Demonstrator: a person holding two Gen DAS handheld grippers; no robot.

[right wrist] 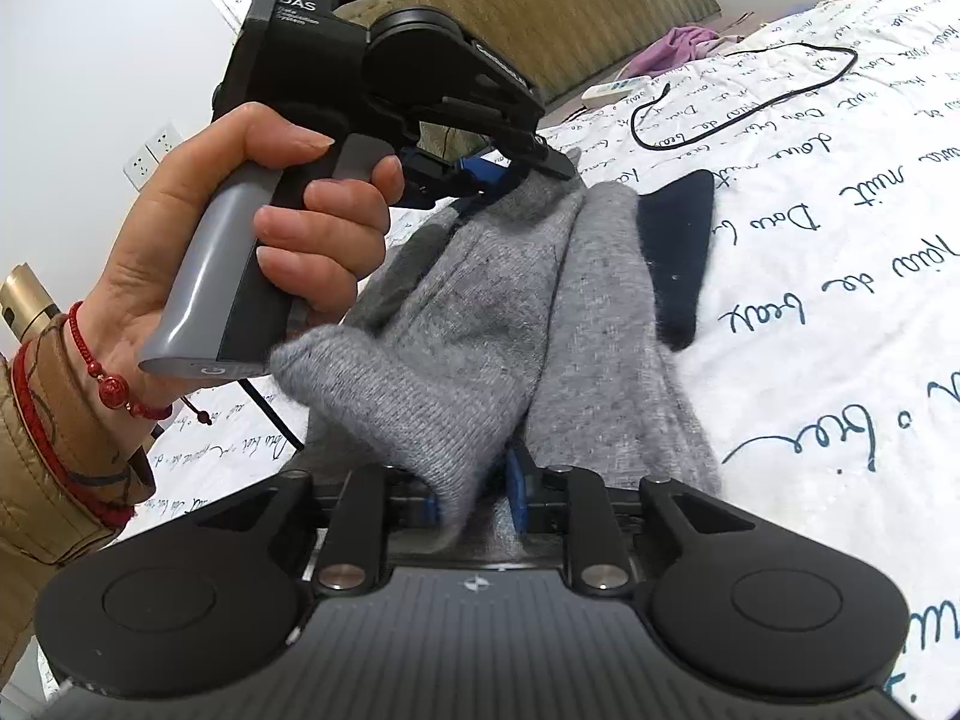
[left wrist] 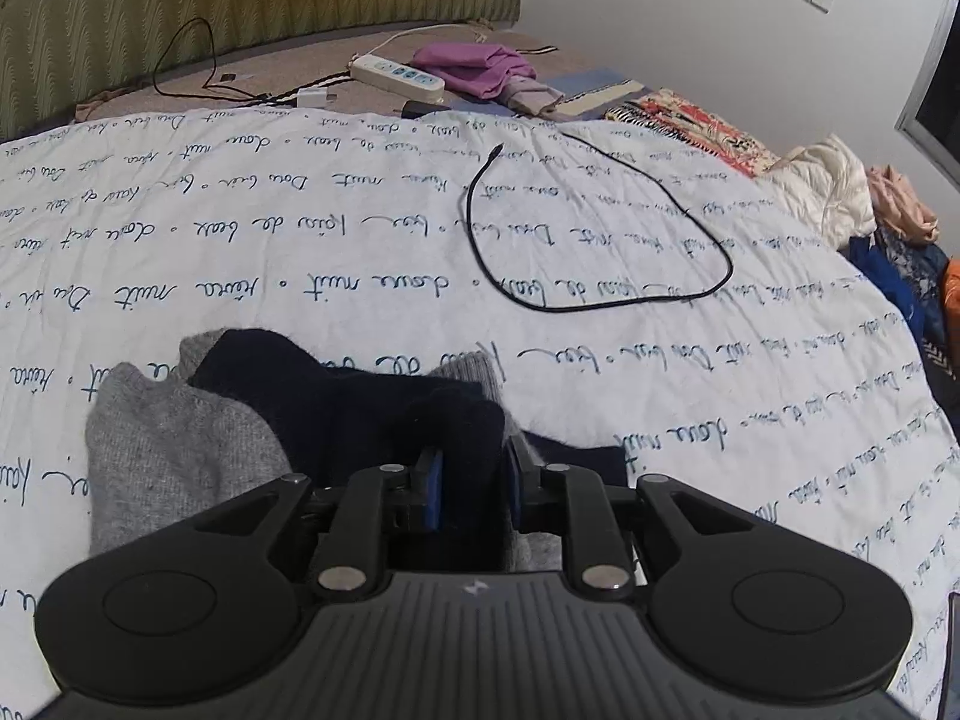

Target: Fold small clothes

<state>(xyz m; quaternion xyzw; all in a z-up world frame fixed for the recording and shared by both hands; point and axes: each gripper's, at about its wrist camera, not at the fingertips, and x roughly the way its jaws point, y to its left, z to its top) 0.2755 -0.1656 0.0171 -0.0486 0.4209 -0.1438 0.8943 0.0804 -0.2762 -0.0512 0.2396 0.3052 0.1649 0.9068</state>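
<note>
Left wrist view: the left gripper [left wrist: 471, 468] has its blue pads narrowly apart around a navy fold of the socks [left wrist: 336, 414], which lie on the bedspread [left wrist: 660, 312] with its script-like print. The right gripper [right wrist: 474, 498], slightly parted, has the grey sock cuff between its pads; pressing cannot be told. The left tool reads "DAS".
</note>
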